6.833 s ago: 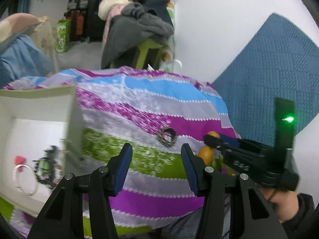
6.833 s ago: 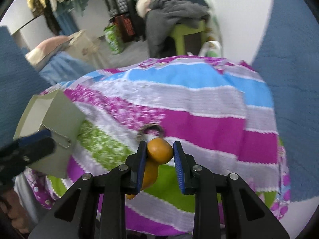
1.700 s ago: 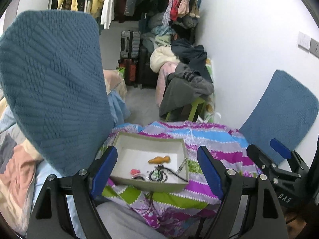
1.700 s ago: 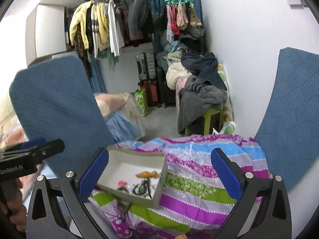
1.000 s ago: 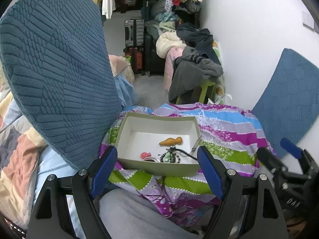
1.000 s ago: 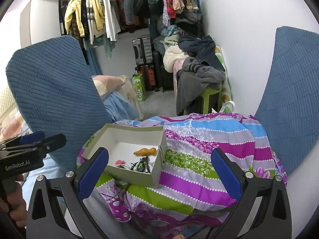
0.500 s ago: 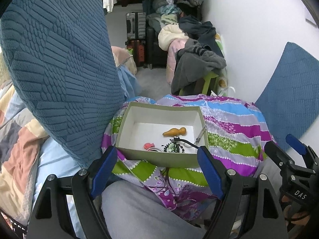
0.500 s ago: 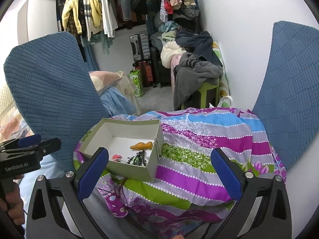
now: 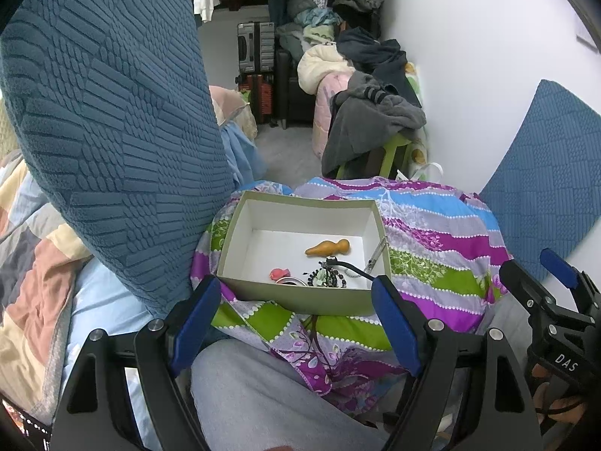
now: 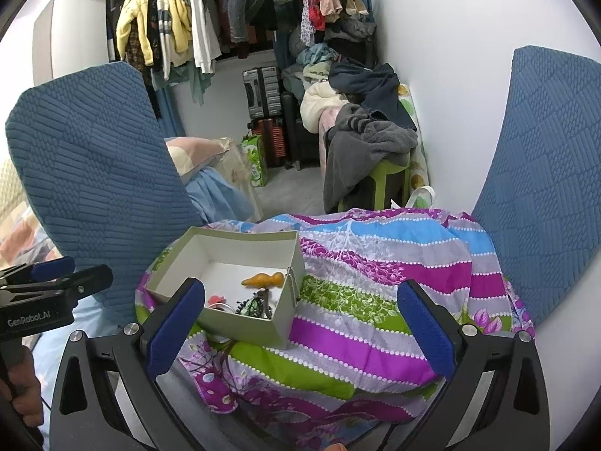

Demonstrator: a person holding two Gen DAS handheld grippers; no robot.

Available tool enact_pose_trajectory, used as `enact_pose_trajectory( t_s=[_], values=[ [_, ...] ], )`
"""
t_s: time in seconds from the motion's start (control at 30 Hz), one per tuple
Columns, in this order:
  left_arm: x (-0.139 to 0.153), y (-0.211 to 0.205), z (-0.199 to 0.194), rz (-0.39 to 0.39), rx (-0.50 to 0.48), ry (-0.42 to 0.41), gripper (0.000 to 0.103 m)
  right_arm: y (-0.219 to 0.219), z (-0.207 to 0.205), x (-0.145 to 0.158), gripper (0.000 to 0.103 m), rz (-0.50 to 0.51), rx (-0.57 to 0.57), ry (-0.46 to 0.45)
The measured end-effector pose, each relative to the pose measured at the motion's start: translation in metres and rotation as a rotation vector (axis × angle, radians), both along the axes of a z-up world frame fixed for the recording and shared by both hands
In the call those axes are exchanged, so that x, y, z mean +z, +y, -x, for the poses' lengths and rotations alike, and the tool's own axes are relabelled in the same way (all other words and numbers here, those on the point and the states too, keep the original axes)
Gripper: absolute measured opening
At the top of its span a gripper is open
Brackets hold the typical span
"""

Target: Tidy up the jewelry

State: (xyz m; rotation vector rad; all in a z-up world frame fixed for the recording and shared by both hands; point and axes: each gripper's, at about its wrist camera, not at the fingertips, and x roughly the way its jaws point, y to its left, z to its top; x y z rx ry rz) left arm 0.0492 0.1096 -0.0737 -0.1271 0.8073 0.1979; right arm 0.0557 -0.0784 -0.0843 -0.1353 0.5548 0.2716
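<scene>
Hovering grippers [image 9: 296,319] [image 10: 300,323], jewelry boxed [image 9: 300,297]

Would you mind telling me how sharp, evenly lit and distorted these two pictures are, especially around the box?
Left wrist view: the box and its jewelry are sharp and evenly lit, no glare; fisheye bows the box rim and darkens the corners. Right wrist view: equally sharp, soft indoor light, bright white wall without blowout; the pillows curve toward the edges, and the open fingers loom large.

"GenRobot.AI" on left claw [image 10: 35,317], "DAS" on right claw [image 9: 565,357]
</scene>
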Motion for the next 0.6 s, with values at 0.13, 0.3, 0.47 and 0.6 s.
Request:
enact_pose_trajectory(
  t_s=[0.13, 0.3, 0.47, 0.6],
  values=[
    [0.0008, -0.0004, -0.0004, -0.009, -0.006, -0.003, 0.083, -0.0001, 0.0001, 0.0006, 0.103, 0.003, -0.002, -0.001],
    [0.0029, -0.005, 0.0003, -0.006, -0.024, -0.008, 0.083, -0.0016, -0.0005, 0.0024, 0.103, 0.004, -0.006, -0.006],
    [0.0033, -0.0059, 0.0023, -0.004, -0.031, -0.011, 0.083, -0.0027, -0.0008, 0.0031, 0.103, 0.005, -0.006, -0.007],
    [0.0031, -0.0054, 0.0028, 0.0, -0.026, -0.012, 0.083, -0.0023, -0.0015, 0.0028, 0.103, 0.007, -0.003, 0.001]
  ],
)
